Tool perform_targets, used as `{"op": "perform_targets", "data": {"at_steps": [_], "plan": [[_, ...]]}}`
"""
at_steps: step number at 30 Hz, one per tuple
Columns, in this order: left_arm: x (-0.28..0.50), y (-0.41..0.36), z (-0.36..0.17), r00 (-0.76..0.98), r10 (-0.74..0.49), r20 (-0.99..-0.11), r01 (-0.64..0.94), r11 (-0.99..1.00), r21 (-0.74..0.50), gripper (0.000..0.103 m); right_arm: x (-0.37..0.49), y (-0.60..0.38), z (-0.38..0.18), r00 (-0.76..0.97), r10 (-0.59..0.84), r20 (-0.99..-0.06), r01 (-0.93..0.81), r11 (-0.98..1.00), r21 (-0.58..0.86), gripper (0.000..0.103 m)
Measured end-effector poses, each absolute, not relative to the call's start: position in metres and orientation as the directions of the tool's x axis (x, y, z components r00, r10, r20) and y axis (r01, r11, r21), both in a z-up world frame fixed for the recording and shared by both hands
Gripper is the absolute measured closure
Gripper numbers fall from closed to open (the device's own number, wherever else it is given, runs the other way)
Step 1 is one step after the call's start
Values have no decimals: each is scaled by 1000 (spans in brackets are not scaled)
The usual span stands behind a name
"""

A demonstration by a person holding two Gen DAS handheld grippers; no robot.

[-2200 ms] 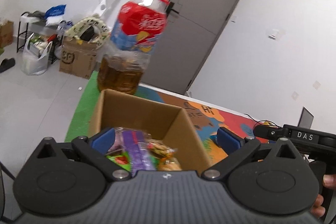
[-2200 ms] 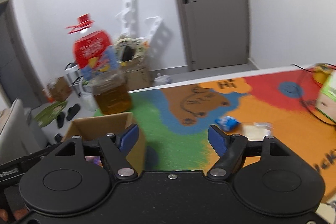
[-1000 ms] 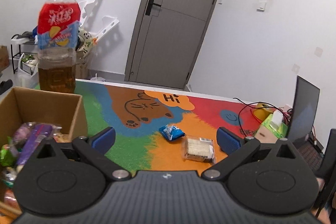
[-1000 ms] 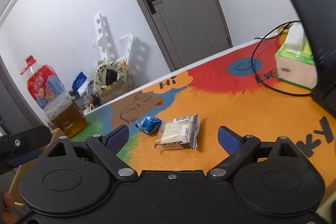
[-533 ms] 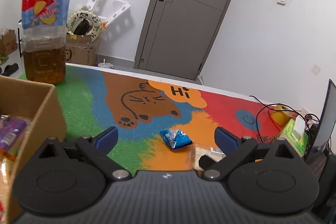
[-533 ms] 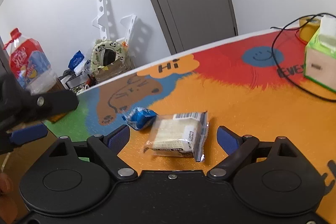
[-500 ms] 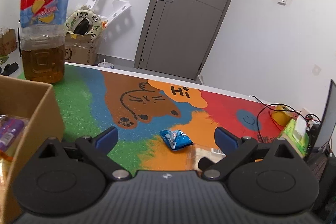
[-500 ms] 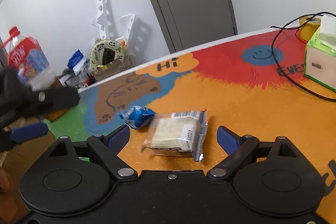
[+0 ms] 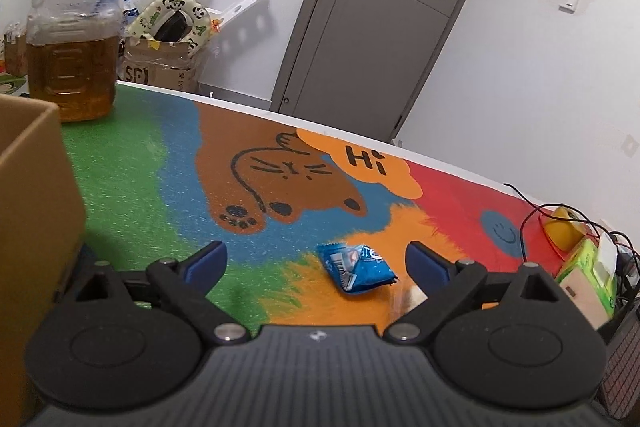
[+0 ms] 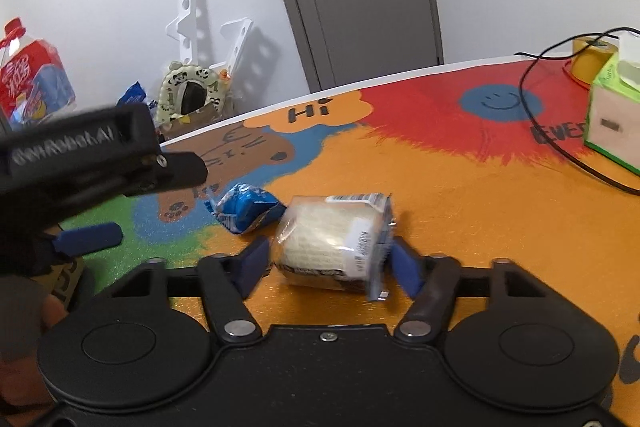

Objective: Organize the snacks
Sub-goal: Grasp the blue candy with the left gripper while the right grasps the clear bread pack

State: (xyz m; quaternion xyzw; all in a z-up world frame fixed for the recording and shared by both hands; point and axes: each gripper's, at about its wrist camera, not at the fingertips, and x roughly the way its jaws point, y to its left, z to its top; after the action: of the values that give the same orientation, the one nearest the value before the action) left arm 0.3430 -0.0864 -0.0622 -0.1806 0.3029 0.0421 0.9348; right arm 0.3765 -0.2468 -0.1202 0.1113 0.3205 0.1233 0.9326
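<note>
A small blue snack packet [image 9: 354,267] lies on the colourful mat, between the open fingers of my left gripper [image 9: 318,261], which hovers just above it. It also shows in the right wrist view [image 10: 244,207]. A clear-wrapped pale cake [image 10: 334,239] sits between the fingers of my right gripper [image 10: 326,259], which have closed in on its sides. The cardboard box [image 9: 32,195] stands at the left edge of the left wrist view.
A large bottle of amber liquid [image 9: 74,27] stands behind the box. A tissue box [image 10: 612,115], a yellow tape roll [image 10: 592,57] and a black cable [image 10: 552,131] lie at the mat's right side. The left gripper's body [image 10: 80,155] reaches in at the left of the right wrist view.
Both grippers swung away from the box to the snacks on the mat. My right gripper has come down around the wrapped cake and narrowed on it. My left gripper has neared the blue packet.
</note>
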Motion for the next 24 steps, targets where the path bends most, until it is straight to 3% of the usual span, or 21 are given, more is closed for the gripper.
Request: {"op": "perform_targets", "data": {"at_steps": [10, 13, 16, 17, 18, 24], "plan": [[366, -110, -83, 807, -32, -589, -172, 942, -288, 12, 378, -269, -120, 782, 237, -576, -81, 955, 284, 46], [369, -111, -91, 805, -14, -593, -184, 945, -271, 23, 380, -273, -121, 787, 221, -576, -60, 957, 284, 46], [369, -113, -93, 816, 21, -577, -193, 952, -237, 50, 384, -274, -123, 790, 219, -573, -53, 955, 292, 46], [369, -112, -93, 813, 36, -581, -203, 953, -227, 65, 384, -274, -123, 790, 219, -572, -53, 955, 292, 46], [368, -112, -93, 812, 46, -582, -210, 953, -217, 73, 384, -274, -123, 791, 217, -572, -54, 956, 289, 47], [355, -106, -91, 813, 25, -582, -204, 948, -243, 76, 382, -273, -121, 794, 239, -559, -69, 949, 308, 51]]}}
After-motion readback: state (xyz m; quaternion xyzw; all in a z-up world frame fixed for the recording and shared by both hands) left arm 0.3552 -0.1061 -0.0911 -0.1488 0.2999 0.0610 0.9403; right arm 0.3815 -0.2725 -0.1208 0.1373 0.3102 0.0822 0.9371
